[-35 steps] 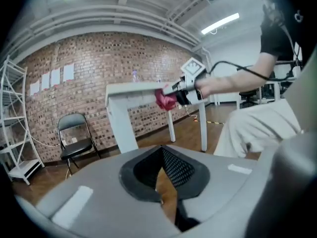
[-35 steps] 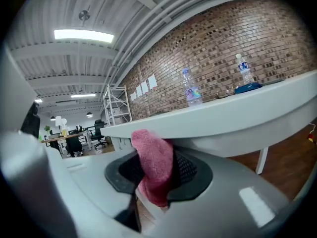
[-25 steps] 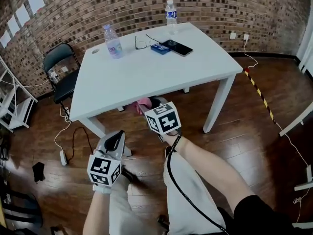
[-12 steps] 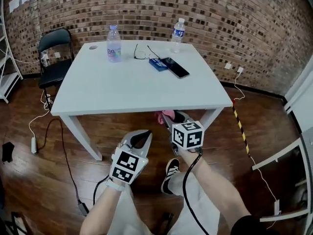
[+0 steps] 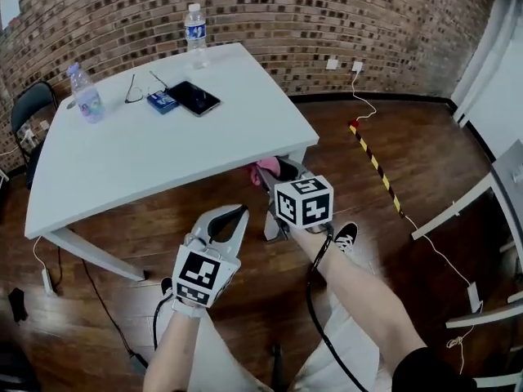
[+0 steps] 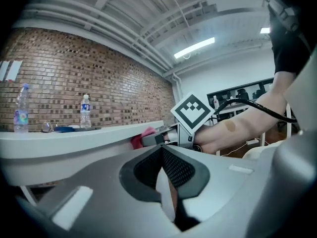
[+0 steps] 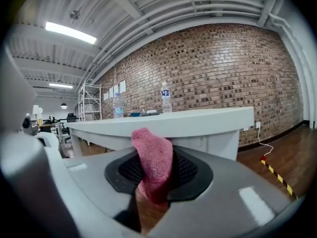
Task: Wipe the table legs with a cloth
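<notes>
The white table (image 5: 155, 158) stands ahead on the left, its near right corner just above my right gripper (image 5: 274, 174). That gripper is shut on a pink cloth (image 5: 264, 169) close under the table's edge. The leg below this corner is mostly hidden behind the gripper. In the right gripper view the cloth (image 7: 154, 165) sticks up between the shut jaws, with the table edge (image 7: 198, 120) right behind it. Lower left, my left gripper (image 5: 239, 211) is shut and holds nothing. The left gripper view shows the cloth (image 6: 141, 139) under the tabletop. Another table leg (image 5: 90, 256) slants at the left.
Two water bottles (image 5: 85, 94), glasses (image 5: 133, 90), a phone (image 5: 194, 98) and a blue item lie on the tabletop. A black chair (image 5: 29, 113) stands far left. A yellow-black strip (image 5: 374, 166) and cables cross the wooden floor; white frames (image 5: 466, 211) stand at the right.
The view has swung round the table toward its right corner, so the table now sits further left. Both grippers stay shut, the right one still on the pink cloth.
</notes>
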